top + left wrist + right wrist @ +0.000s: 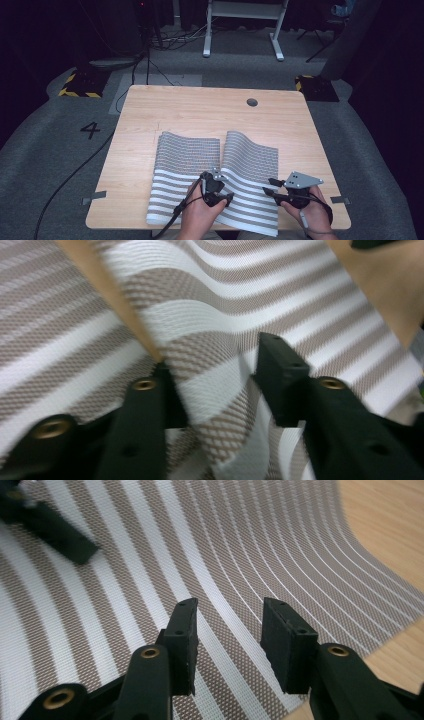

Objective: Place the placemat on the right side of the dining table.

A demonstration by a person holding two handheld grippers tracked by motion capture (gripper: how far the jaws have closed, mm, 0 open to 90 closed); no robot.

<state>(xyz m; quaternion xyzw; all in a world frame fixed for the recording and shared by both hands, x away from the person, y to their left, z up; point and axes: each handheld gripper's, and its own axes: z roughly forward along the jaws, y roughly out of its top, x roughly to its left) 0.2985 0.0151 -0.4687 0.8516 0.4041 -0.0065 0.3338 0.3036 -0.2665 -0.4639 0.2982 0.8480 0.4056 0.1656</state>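
both hand-held grippers half open, empty, over striped mat [235, 165]

mat [250, 165]: woven mesh, striped, matt | table [200, 107]: pale wood, smooth | gripper [227, 645]: matt black plastic

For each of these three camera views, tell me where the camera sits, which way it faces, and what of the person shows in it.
High view: above the person's side, looking forward and down on the table; both forearms, left hand-held gripper, right hand-held gripper.
Left gripper view: rides the left hand-held gripper, looking along its parted jaws at the striped mat.
Right gripper view: rides the right hand-held gripper, jaws apart above the mat.
Shared: the striped mat.
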